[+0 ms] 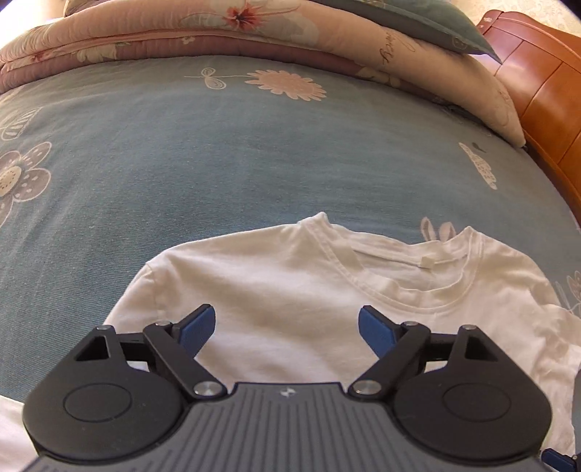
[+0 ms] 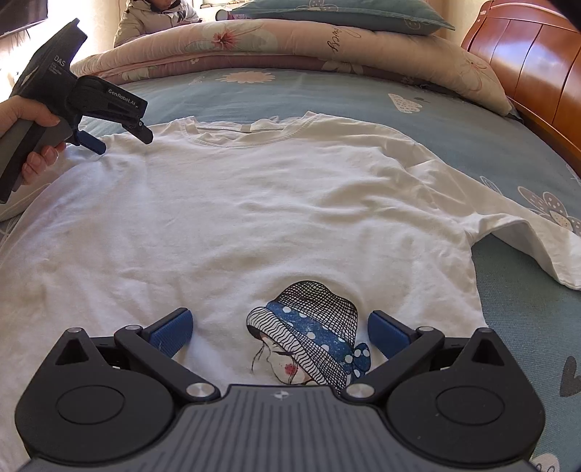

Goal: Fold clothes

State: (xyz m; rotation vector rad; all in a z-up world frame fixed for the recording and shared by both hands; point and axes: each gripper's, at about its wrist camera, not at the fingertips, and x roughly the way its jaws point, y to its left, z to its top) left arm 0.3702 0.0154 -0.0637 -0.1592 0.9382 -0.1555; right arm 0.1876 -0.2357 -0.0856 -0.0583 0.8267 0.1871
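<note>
Left view: the white T-shirt [image 1: 290, 290] lies flat on the soft blue flowered bed [image 1: 218, 163]; its bottom is cut off. The left claw [image 1: 287, 326] is wide open, holding nothing.

Right view: the right claw [image 2: 279, 332] is wide open over the shirt's hat picture [image 2: 308, 326], partly hidden.

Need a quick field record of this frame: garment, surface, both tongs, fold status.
garment: white T-shirt, spread flat, print of a woman in a hat facing up
surface: bed with blue floral sheet
behind: folded quilt and pillow by the wooden headboard
left tongs: open, over the shoulder area near the collar, nothing gripped
right tongs: open, over the print, nothing gripped
fold status: no fold visible yet
</note>
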